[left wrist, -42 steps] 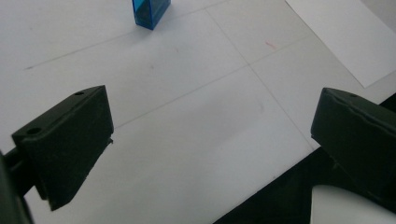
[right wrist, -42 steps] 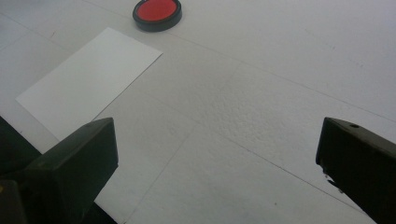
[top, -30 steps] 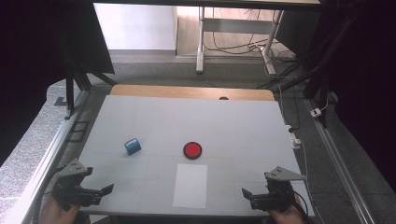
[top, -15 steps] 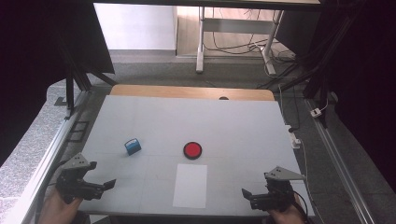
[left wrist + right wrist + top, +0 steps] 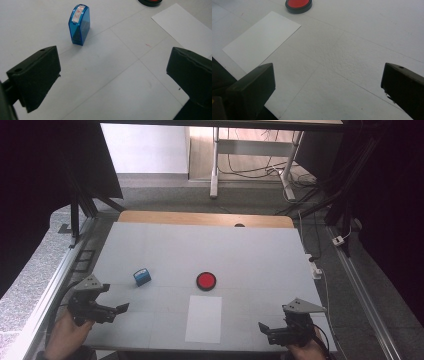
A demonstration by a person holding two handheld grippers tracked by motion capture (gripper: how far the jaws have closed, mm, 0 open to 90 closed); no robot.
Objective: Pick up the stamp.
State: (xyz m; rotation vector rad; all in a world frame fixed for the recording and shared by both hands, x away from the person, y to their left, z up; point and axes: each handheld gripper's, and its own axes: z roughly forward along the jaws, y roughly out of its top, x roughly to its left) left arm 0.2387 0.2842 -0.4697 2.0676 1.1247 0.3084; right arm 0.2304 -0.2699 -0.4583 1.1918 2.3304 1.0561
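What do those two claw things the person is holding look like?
Each hand-held gripper is black. The left hand-held gripper and the right hand-held gripper both carry a grey three-cornered plate on top. Each has two chunky black jaws with flat faces and small holes near the tips. A dark cable trails from each one. No sleeves show in the high view.

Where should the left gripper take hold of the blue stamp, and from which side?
Grip the blue stamp across its two broad flat sides, near mid-height. It stands upright and tapers toward its base, so the left gripper, jaws already wide, probably does best coming in level from the near side.
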